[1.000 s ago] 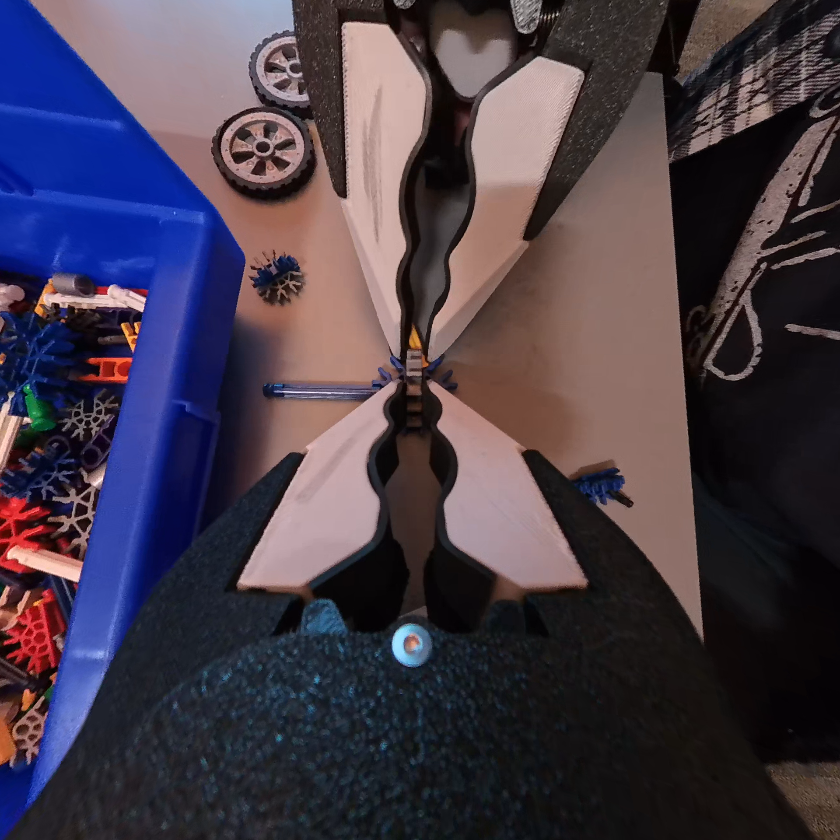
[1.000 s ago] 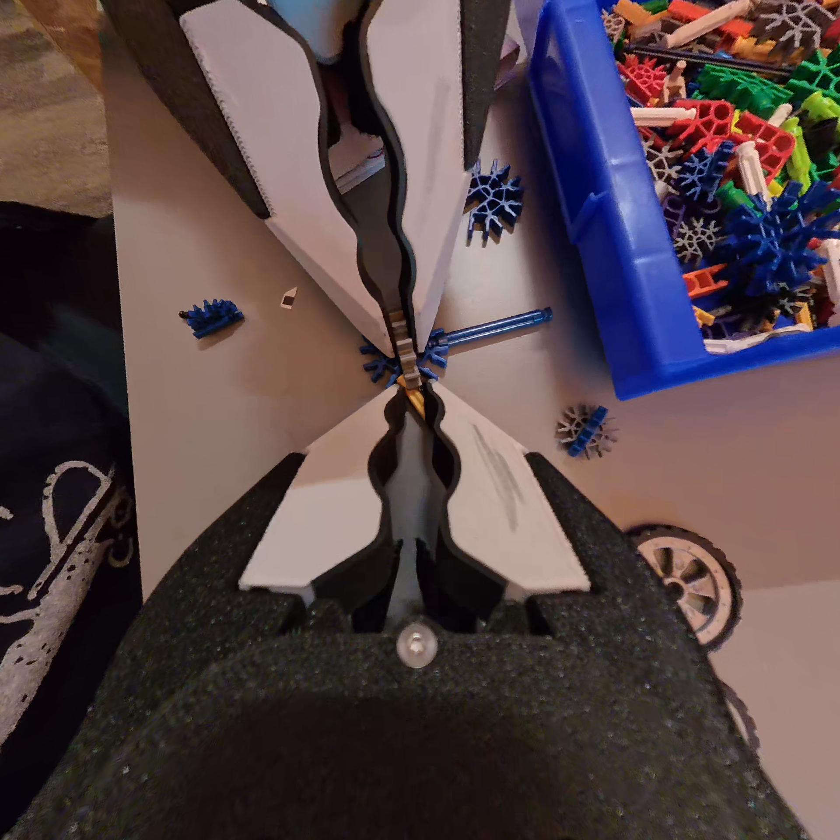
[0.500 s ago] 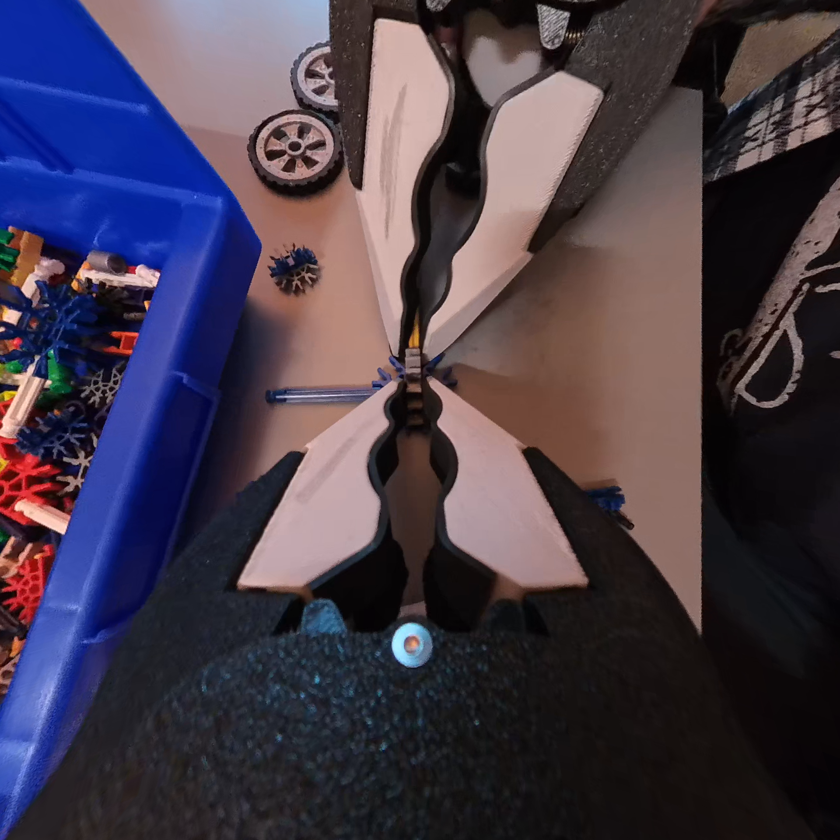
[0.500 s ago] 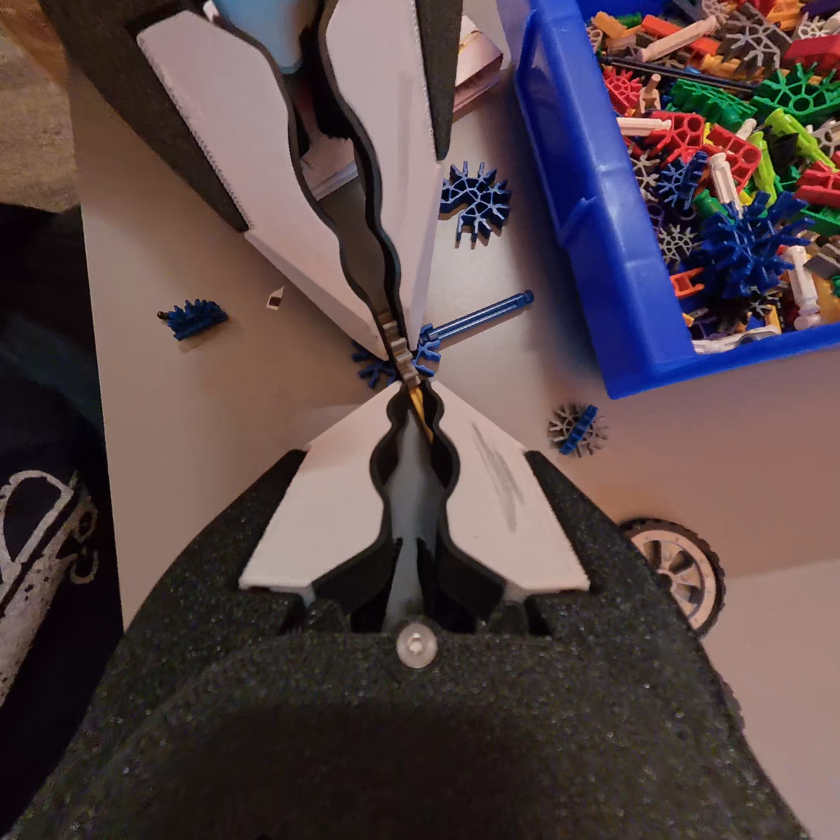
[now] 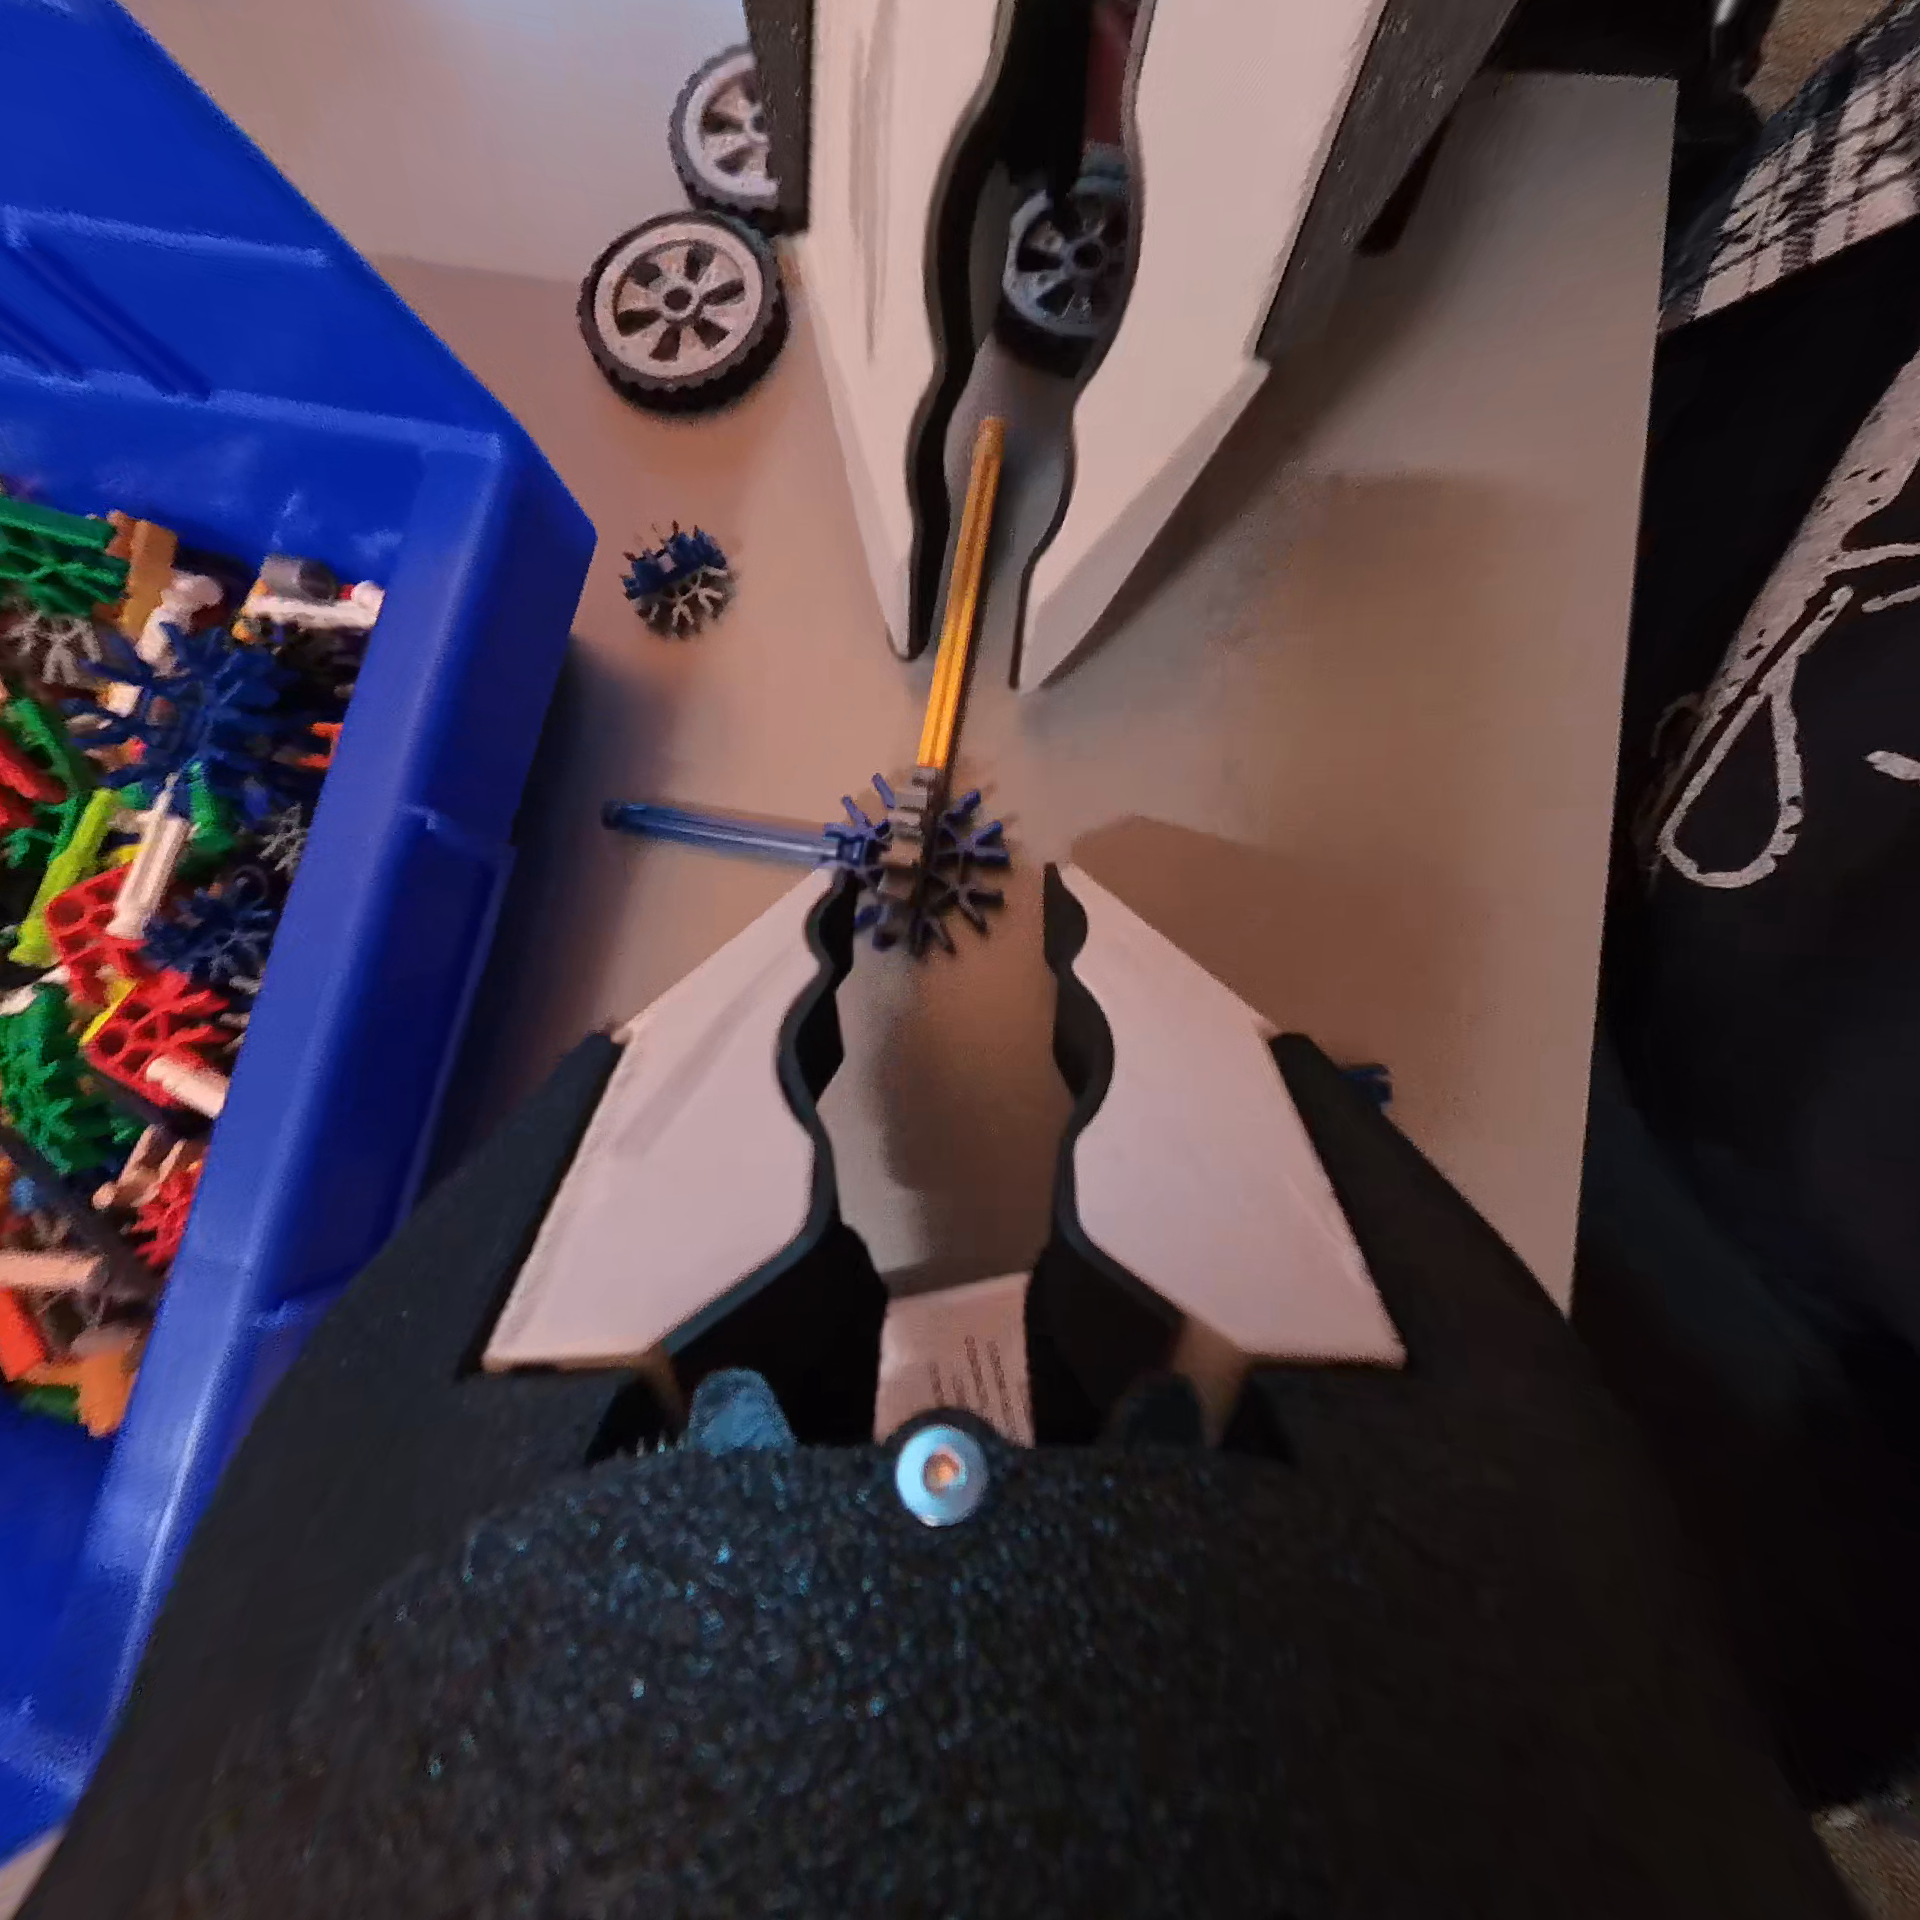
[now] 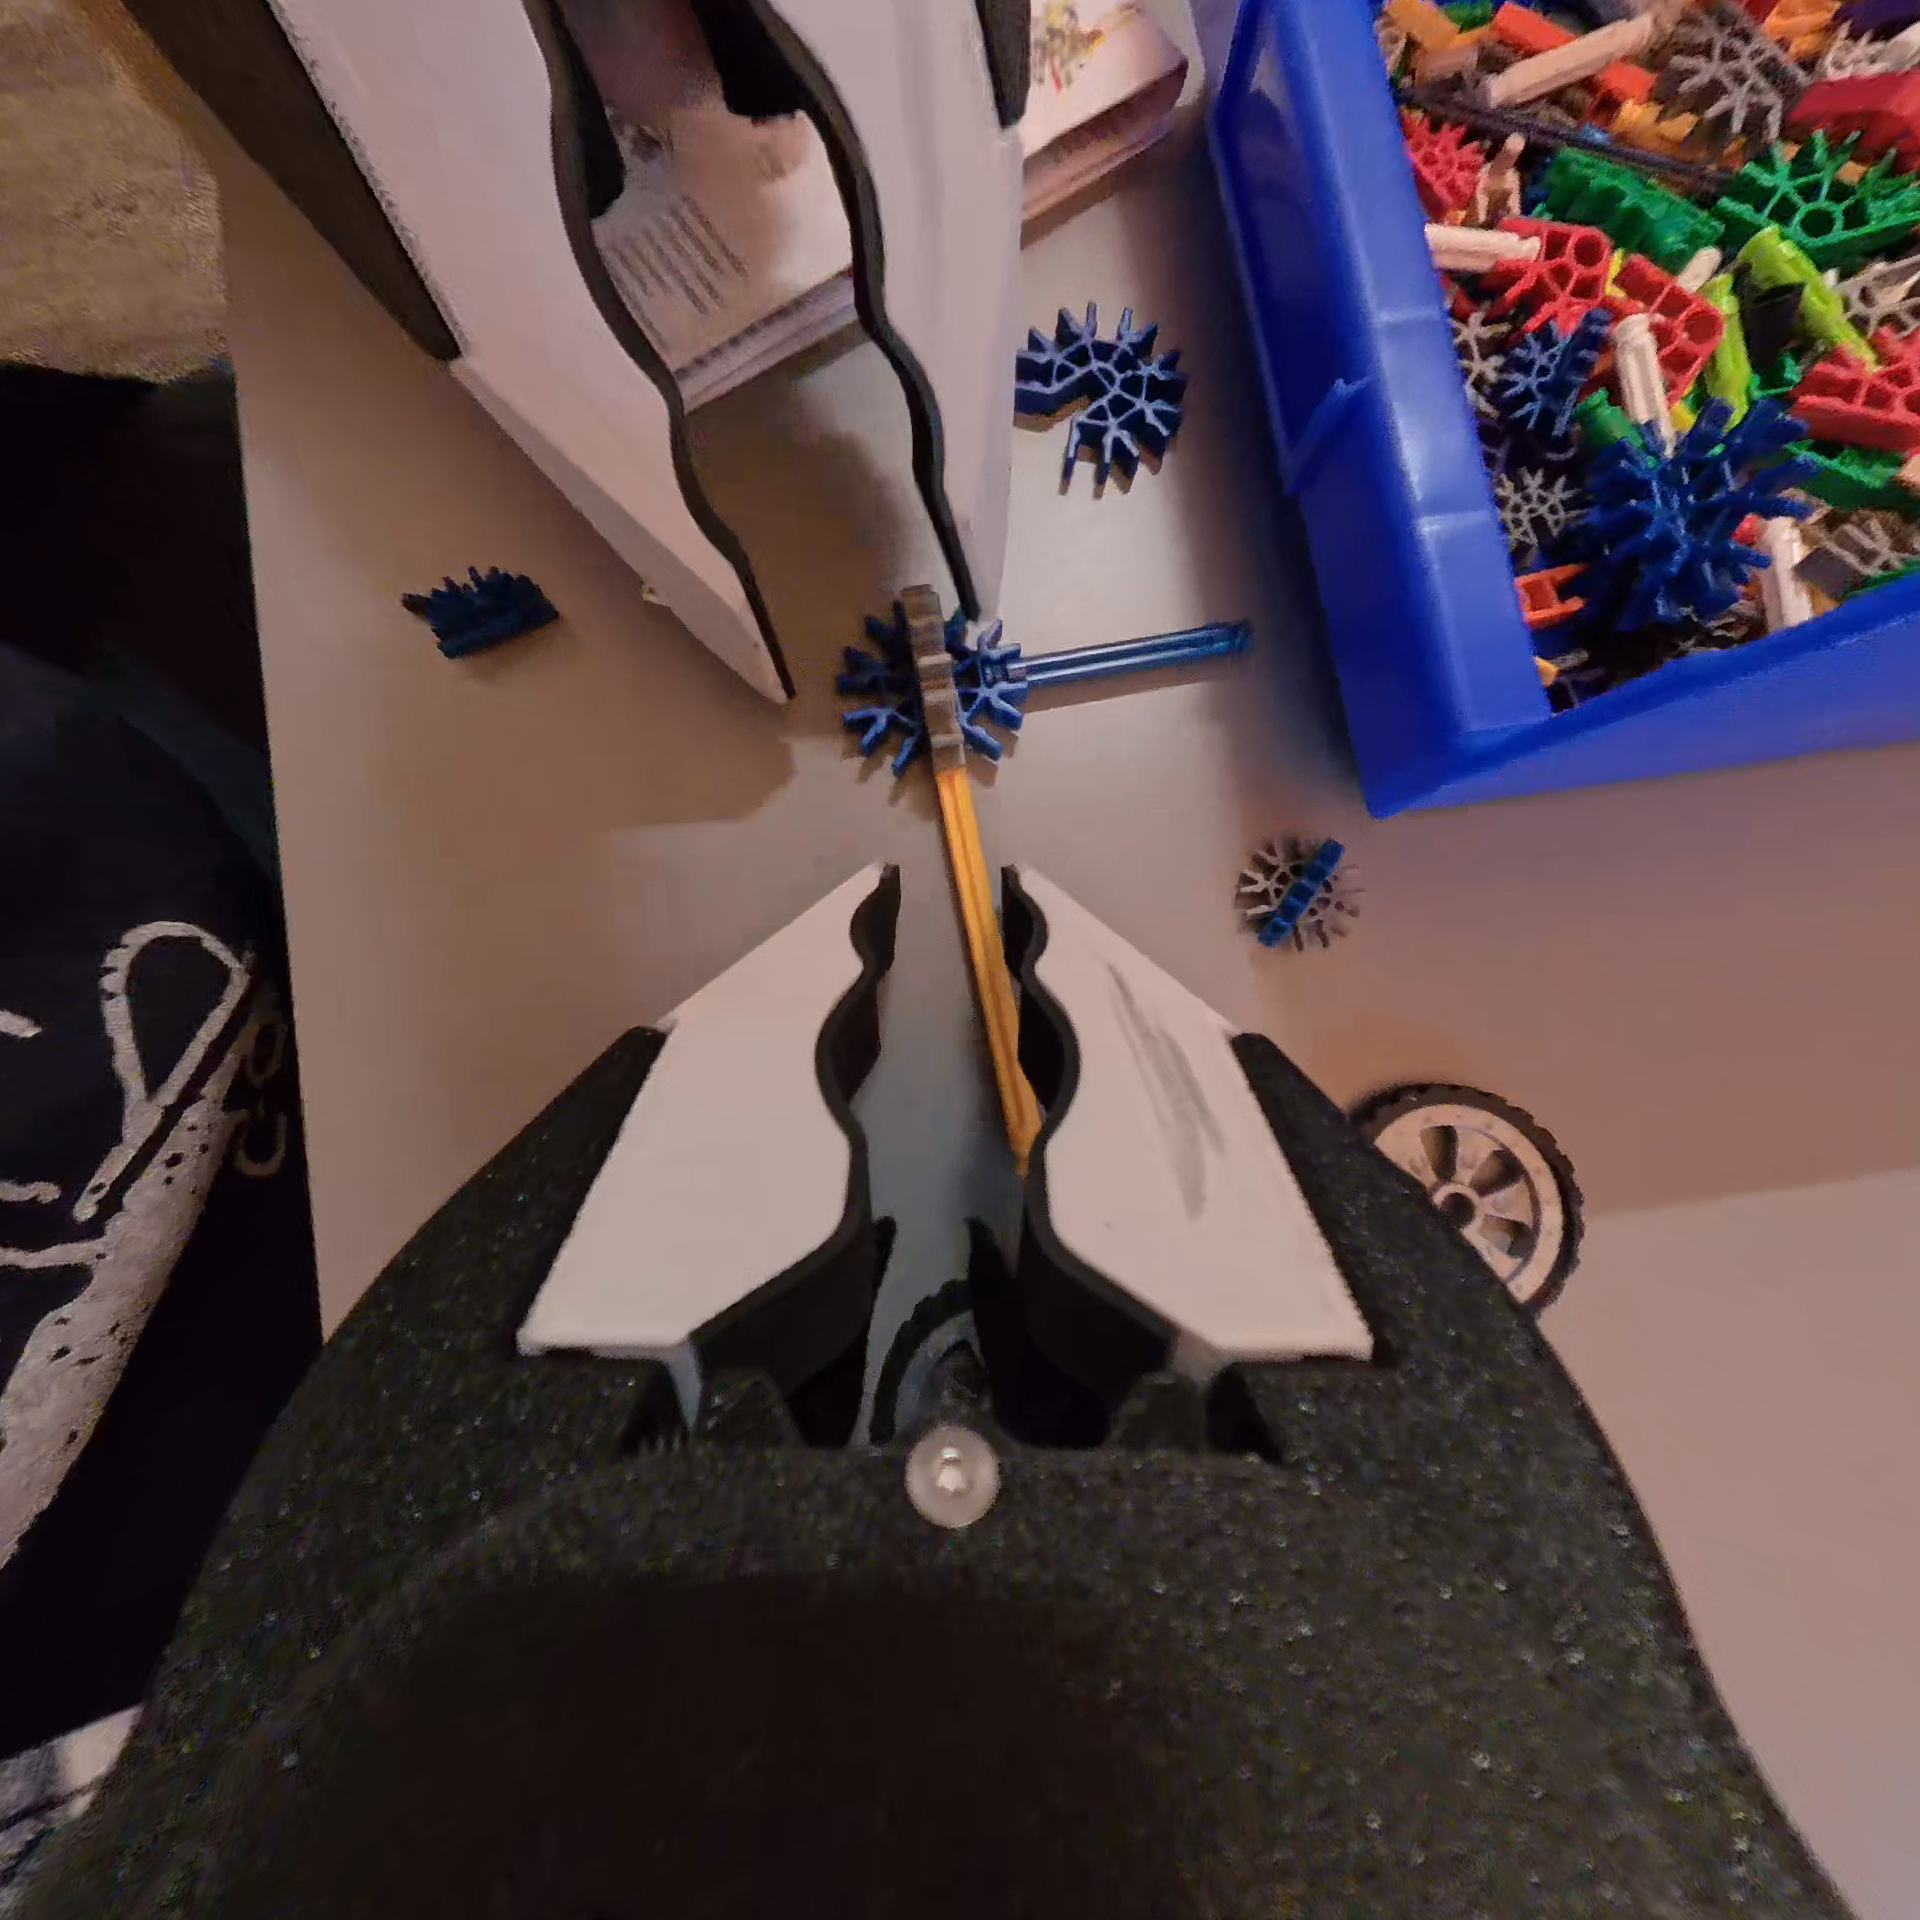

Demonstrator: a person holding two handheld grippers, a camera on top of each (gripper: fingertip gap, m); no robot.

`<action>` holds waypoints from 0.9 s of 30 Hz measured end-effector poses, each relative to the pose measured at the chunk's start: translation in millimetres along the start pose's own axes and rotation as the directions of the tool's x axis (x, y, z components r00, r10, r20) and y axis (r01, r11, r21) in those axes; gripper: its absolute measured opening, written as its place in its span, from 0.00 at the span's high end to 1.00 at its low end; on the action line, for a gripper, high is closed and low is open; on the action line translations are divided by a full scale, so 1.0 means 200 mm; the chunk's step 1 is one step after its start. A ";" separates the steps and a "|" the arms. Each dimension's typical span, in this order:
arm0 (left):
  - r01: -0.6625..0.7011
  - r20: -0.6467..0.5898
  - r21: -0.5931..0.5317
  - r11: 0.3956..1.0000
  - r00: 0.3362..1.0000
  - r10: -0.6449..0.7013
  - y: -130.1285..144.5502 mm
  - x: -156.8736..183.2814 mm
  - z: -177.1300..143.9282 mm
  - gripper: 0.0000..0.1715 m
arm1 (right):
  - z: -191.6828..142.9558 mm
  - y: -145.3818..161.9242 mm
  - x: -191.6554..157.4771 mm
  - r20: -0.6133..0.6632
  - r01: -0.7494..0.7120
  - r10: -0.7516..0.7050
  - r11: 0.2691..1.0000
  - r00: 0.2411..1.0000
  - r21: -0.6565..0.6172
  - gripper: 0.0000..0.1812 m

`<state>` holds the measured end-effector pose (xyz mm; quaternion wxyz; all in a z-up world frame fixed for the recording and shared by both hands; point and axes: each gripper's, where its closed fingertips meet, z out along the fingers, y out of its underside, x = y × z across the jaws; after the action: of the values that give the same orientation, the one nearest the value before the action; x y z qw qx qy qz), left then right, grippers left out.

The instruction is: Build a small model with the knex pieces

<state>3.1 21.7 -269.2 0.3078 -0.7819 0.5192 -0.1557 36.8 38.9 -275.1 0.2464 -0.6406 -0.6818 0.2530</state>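
Note:
A small assembly lies on the pale table (image 5: 1299,727): a blue snowflake connector (image 5: 951,868) crossed with a grey connector (image 6: 930,675), with a yellow rod (image 5: 961,582) and a blue rod (image 5: 727,826) stuck in it. My left gripper (image 5: 940,894) is open, its tips on either side of the connector (image 6: 894,686). My right gripper (image 6: 948,873) is open, facing the left one (image 6: 876,649). The yellow rod (image 6: 961,831) runs loose between its jaws, close to the right finger. The right gripper also shows in the left wrist view (image 5: 964,665).
A blue bin (image 5: 343,831) full of coloured building pieces stands beside the assembly; it also shows in the right wrist view (image 6: 1403,520). Toy wheels (image 5: 681,307) (image 6: 1475,1195), loose connectors (image 5: 677,582) (image 6: 1107,390) (image 6: 478,613) and a booklet (image 6: 727,260) lie around. A person's dark clothing (image 5: 1766,727) borders the table edge. Across from one pair of fingers to the other is roughly 5 centimeters.
Both grippers were shut tip to tip on the connector and the yellow rod. Both have opened and drawn slightly apart, leaving the assembly on the table.

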 end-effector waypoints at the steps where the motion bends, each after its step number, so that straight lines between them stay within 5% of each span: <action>1: 0.005 0.014 0.000 1.000 1.000 -0.005 0.01 0.00 -0.02 0.79 | -0.01 0.00 0.00 0.003 0.002 -0.002 1.000 1.000 0.008 0.89; 8: 0.058 0.151 0.030 0.998 0.987 -0.061 0.09 -0.06 -0.30 0.77 | 0.00 0.03 0.02 -0.025 0.027 -0.028 0.999 0.999 -0.018 0.91; 16: 0.177 0.315 0.042 0.983 0.932 -0.181 0.36 -0.14 -0.63 0.76 | 0.00 0.04 0.02 -0.025 0.082 -0.083 0.996 0.996 -0.046 0.97; 27: 0.287 0.335 -0.032 0.958 0.906 -0.260 0.67 -0.09 -0.64 0.76 | -0.05 0.09 -0.02 0.049 0.125 -0.120 0.987 0.992 -0.099 0.93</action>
<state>-171.7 -39.8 -256.5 0.3333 -0.8736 0.3519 -0.0442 56.6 35.5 -280.1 0.2138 -0.6037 -0.7370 0.2160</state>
